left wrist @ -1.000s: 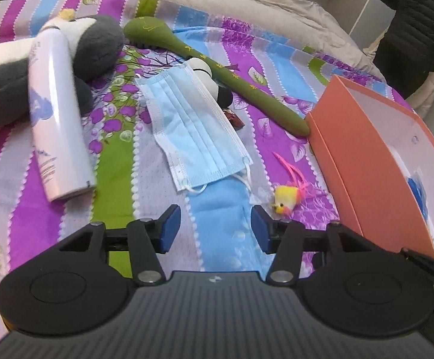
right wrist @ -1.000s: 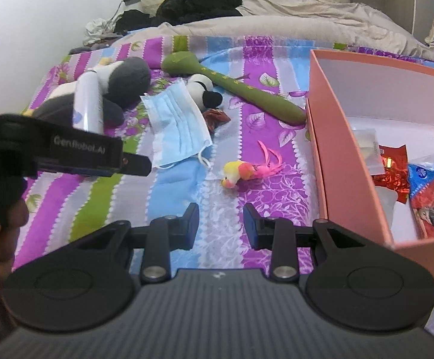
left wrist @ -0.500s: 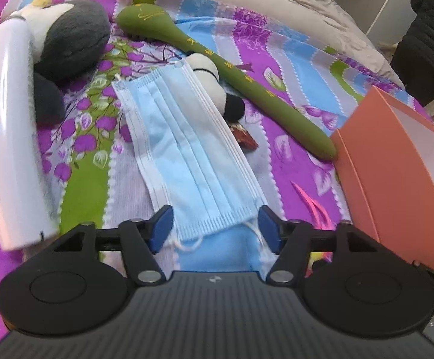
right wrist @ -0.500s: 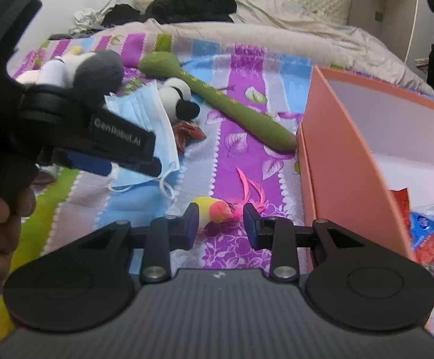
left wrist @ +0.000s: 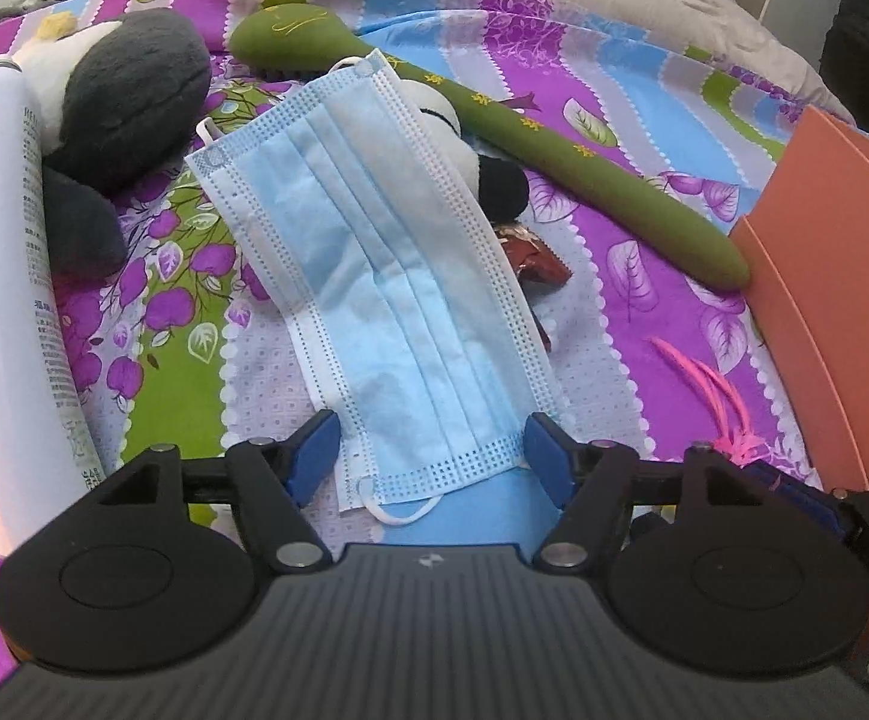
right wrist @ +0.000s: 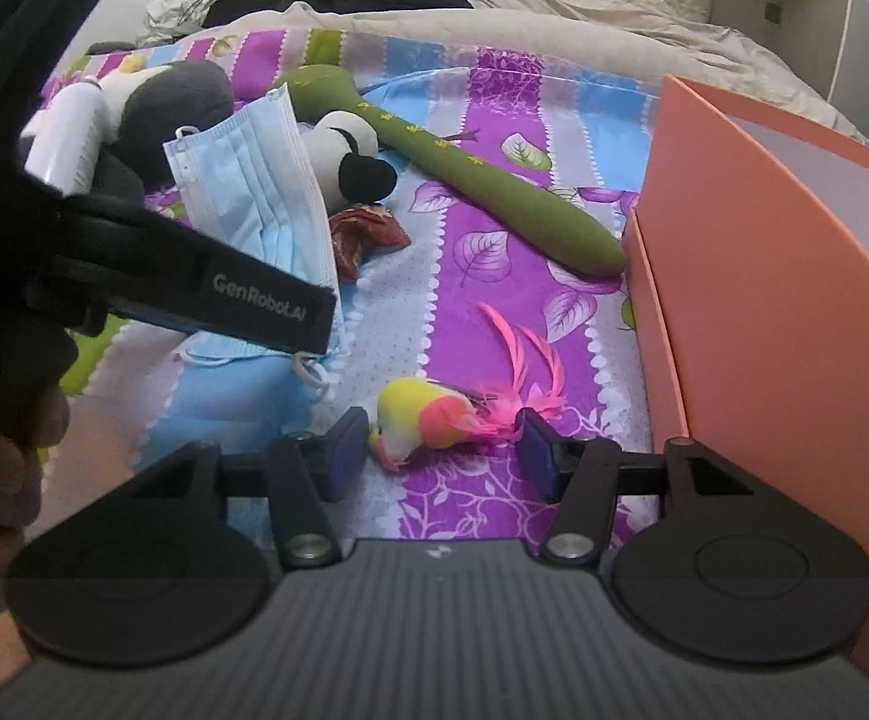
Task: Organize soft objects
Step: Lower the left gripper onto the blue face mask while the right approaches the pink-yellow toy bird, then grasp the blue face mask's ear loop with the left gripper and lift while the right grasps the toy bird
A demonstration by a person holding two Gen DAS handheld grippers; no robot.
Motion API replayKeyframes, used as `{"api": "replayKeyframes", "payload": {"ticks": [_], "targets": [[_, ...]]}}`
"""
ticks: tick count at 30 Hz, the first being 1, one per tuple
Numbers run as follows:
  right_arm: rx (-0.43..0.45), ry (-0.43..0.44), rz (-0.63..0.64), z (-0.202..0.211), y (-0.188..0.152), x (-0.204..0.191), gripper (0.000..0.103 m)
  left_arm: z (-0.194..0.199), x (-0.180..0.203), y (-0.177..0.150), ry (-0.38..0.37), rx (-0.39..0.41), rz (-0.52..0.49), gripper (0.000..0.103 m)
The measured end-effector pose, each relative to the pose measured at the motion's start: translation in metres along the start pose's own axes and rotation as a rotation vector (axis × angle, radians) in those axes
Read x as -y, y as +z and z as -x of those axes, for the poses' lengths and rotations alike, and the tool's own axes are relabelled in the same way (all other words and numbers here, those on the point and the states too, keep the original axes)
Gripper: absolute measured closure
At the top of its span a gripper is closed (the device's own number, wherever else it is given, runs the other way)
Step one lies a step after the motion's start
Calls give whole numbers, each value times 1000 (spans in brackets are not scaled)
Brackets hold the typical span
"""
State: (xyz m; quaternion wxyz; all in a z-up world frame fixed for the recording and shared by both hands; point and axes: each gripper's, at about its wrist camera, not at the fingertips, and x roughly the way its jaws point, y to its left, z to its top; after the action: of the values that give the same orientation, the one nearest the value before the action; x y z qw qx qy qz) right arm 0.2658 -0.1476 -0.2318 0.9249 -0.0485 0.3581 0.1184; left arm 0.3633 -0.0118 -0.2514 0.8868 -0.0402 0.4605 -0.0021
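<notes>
A: What differs from a second ago on the left?
B: The left hand-held gripper [left wrist: 428,450] has come down onto the bed [left wrist: 644,312]. The blue face mask [left wrist: 374,276] lay well ahead of it then; now the mask's near end sits between the jaws. They have been closing a little from their widest, but the pads stand just off the mask's edges, so nothing is gripped.

A: And the right?
B: The right hand-held gripper [right wrist: 443,450] was narrow and short of the feathered toy bird [right wrist: 434,417]. Its jaws have just been opening, and the bird now lies between them on the purple stripe, ungripped as far as I can see.

A: The rest?
B: The green plush [left wrist: 494,120], the panda toy [left wrist: 128,90] and the white spray can [left wrist: 2,300] lie as before. The orange box [right wrist: 764,252] stands just right of the bird.
</notes>
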Motion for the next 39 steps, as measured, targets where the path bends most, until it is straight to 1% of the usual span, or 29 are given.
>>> {"api": "replayKeyframes", "payload": {"ticks": [1,2,3,4,5,7,10,15,17,23,28,39], "targets": [[2,3,-5,0,0,1,49,-1,0,0,2,-1,-2,40],[3,3,-6,0,0,2,51,-1,0,0,6,1,-4,42],[1,2,-9,0,0,2,53,0,0,0,14,5,-7,47],[-7,0,-13,-1,2,1,56,0,0,-1,20,10,-9,56],[-10,4,-17,-1,4,1,59,1,-1,-1,22,13,-9,61],[-6,1,-18,0,7,0,60,1,-3,-1,27,20,-10,85],[0,3,-25,4,11,1,62,5,-8,0,19,20,0,93],[11,-5,-22,17,11,3,62,18,-12,-2,-3,28,22,96],[10,7,-29,23,10,4,62,26,-11,-6,-13,30,20,96],[21,33,-28,46,6,-2,62,50,-15,-23,-58,22,42,96],[29,51,-25,66,-1,-7,62,74,-18,-40,-77,25,64,96],[-1,82,-39,94,-15,-17,62,116,-21,-71,-115,33,54,96]]}}
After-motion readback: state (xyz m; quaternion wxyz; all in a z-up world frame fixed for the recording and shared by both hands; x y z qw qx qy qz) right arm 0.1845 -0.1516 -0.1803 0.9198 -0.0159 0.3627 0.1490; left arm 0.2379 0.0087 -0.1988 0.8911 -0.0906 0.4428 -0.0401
